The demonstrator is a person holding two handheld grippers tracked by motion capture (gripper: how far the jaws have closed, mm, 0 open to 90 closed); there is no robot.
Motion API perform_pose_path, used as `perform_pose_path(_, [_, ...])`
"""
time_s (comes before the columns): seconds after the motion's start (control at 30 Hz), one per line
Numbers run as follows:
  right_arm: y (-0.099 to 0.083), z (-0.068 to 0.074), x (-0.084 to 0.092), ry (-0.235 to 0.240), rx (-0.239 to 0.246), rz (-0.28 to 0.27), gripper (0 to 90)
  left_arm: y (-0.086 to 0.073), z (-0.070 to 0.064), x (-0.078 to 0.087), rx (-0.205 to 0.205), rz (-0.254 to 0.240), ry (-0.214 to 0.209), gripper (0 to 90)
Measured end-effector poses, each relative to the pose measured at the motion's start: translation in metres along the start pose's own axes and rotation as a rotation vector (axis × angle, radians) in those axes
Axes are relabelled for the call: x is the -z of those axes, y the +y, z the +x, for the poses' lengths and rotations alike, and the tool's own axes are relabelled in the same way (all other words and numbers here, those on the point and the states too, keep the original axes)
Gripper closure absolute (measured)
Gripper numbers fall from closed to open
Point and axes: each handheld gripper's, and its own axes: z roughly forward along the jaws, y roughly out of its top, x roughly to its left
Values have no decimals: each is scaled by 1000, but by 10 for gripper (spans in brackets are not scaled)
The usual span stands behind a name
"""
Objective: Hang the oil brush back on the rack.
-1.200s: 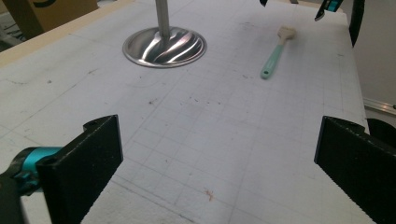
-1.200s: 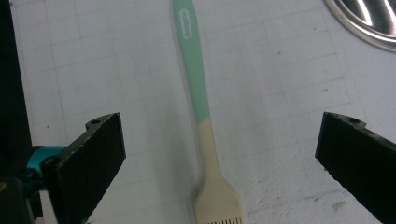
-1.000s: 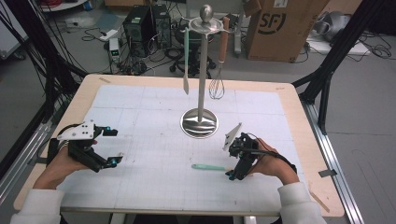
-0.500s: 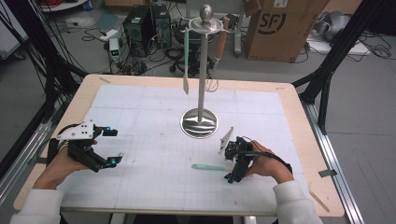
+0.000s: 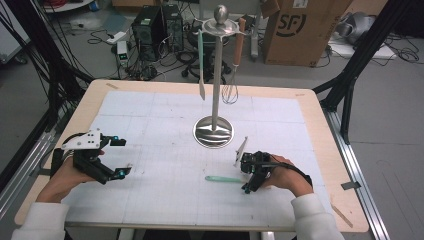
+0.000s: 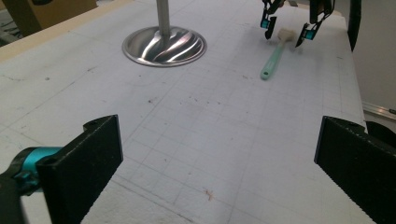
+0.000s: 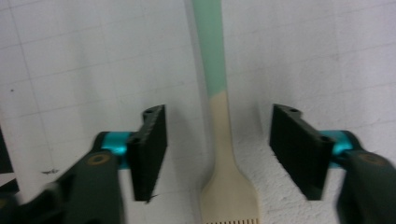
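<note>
A flat brush with a mint-green handle and a cream-coloured head point(image 5: 223, 179) lies on the white gridded mat that covers the pale wooden table point(image 5: 310, 107), in front of the round polished steel base of the tall utensil stand point(image 5: 213, 131) and a little to its right as the high view shows it. The right gripper point(image 5: 247, 179) stands over the head end of that brush, nearer the person than the stand's base; in the right gripper view its two black jaws sit one on each side of the cream neck point(image 7: 223, 135), where the green handle gives way to the paler part, and a strip of bare mat shows between each pad and the brush, so nothing is gripped. These jaws have just been closing and now stand about half apart, with the brush between them but untouched. The left gripper view shows the same from afar: the right gripper's teal-tipped jaws straddling the brush head point(image 6: 284, 36), the green handle point(image 6: 272, 59) pointing away from them across the mat. The left gripper point(image 5: 120, 157) is held well to the left of the stand's base, above bare mat; its jaws stand wide apart, holding and touching nothing. From the stand's top hang a pale spatula point(image 5: 201, 62) and a wire whisk with a wooden handle point(image 5: 231, 85)
</note>
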Motion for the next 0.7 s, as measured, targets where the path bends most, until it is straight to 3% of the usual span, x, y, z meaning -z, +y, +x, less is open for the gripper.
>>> perform_pose_path(0.33, [1,0,-1,2,-12,31,571,-1,1,-1,0,4,2,17])
perform_pose_path(0.7, [10,1,-2,-8,26,96,770,0,0,-1,2,0,1,17])
